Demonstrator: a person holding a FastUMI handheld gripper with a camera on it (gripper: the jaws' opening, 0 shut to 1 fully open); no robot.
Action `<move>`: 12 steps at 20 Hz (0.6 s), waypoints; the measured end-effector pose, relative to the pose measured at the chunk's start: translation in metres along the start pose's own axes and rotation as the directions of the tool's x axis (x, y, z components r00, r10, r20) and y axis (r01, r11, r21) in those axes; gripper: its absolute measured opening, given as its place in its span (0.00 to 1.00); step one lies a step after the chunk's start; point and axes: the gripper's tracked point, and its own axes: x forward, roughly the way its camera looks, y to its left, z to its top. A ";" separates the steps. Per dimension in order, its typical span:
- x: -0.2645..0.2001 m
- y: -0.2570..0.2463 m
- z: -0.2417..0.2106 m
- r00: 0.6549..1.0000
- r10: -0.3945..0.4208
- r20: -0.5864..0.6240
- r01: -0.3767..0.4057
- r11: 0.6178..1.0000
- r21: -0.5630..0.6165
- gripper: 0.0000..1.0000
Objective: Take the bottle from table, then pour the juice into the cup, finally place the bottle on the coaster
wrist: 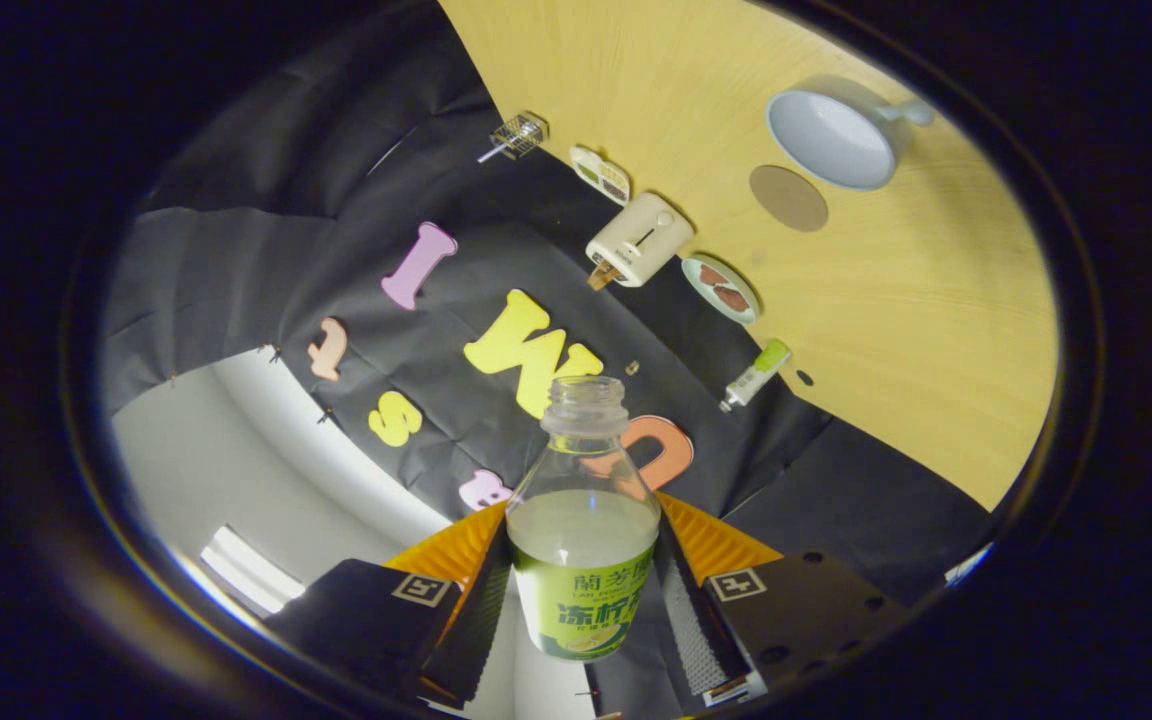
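fingers [584,600] clamp uncapped bottle [584,560] | cup [836,135], coaster [788,198], toaster [639,240] beyond

Bare table [896,300] around coaster [788,198]; cup [831,140] just beside, toaster [639,238] near.

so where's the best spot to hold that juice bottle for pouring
Around the labelled body, as the gripper has it now: one finger on each side of the juice bottle, both pressing. That straight-walled part is wide and even; the neck tapers, and the open mouth stays free to tip toward the cup.
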 end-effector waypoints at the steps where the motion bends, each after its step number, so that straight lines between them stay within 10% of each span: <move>1: 0.000 0.000 0.001 1.000 0.000 0.004 0.000 1.000 0.002 0.78; 12: -0.002 -0.040 0.018 0.993 -0.113 0.038 0.118 0.967 -0.226 0.78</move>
